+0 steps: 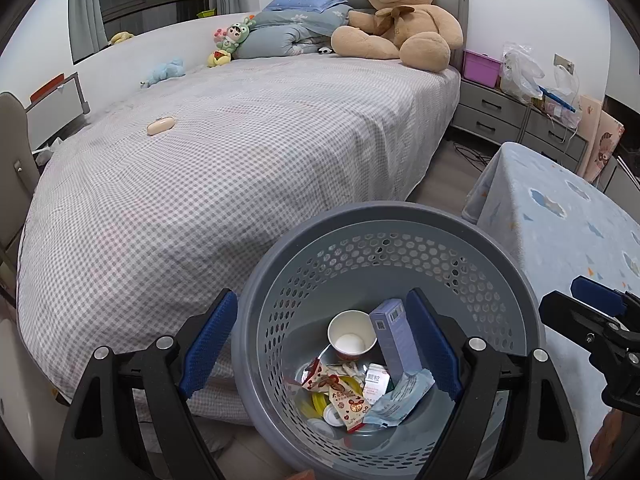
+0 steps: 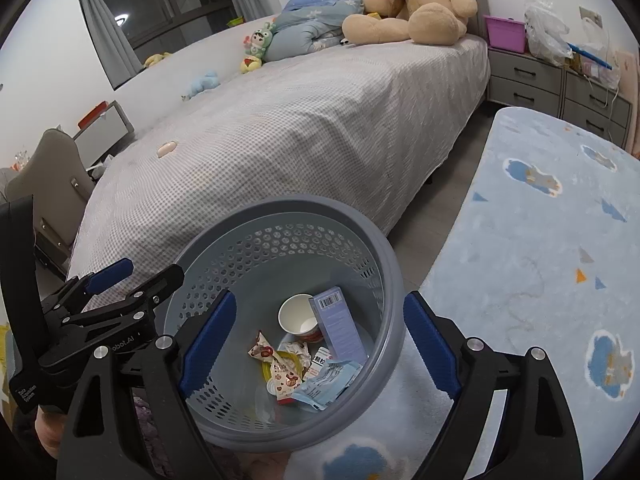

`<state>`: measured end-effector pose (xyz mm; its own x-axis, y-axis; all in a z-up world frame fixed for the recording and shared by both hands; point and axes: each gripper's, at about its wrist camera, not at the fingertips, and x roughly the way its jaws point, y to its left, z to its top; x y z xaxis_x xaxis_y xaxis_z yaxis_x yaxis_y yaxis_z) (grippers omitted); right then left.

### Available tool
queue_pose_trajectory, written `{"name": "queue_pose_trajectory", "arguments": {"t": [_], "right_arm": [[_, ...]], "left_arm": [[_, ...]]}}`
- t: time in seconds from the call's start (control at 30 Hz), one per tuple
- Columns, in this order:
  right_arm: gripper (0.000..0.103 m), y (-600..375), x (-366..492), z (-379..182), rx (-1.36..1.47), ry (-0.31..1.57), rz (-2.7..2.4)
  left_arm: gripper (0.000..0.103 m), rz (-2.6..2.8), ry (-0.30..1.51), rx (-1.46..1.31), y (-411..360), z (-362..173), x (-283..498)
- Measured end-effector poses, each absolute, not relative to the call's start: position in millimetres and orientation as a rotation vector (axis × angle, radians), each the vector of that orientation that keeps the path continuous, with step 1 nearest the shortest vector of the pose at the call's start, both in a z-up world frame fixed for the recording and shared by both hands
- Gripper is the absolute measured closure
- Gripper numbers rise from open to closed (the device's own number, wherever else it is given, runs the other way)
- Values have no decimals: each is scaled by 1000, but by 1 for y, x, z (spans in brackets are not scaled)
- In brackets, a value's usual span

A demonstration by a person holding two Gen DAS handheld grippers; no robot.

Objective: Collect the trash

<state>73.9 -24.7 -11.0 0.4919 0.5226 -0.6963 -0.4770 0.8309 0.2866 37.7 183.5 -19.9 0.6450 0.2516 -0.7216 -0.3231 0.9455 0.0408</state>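
A grey-blue perforated basket (image 1: 384, 212) stands between the bed and a covered table. In it lie a paper cup (image 1: 352, 334), a lavender box (image 1: 394, 334), snack wrappers (image 1: 340, 394) and a pale blue packet (image 1: 404, 400). My left gripper (image 1: 320, 344) hangs open above the basket's left rim, with nothing between its pads. The right gripper (image 1: 564, 296) shows at that view's right edge. In the right wrist view the basket (image 2: 280, 206) holds the same cup (image 2: 298, 316) and box (image 2: 338, 326). My right gripper (image 2: 320, 342) is open over it and holds nothing. The left gripper (image 2: 150, 270) is open at the left.
A bed with a checked sheet (image 1: 220, 168) fills the left, with a small beige case (image 1: 161, 125) on it and a large teddy bear (image 1: 400, 20) at its head. A table under a light blue blanket (image 2: 540, 240) stands on the right. Grey drawers (image 1: 500, 114) line the far wall.
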Motion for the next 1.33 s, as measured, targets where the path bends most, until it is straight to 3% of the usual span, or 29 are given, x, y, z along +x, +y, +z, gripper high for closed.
{"name": "queue_pose_trajectory", "arguments": {"t": [1.33], "right_arm": [[19,-21,72,-13,39,858,602]], "left_arm": [[21,319,810,-99,181,-21,37]]}}
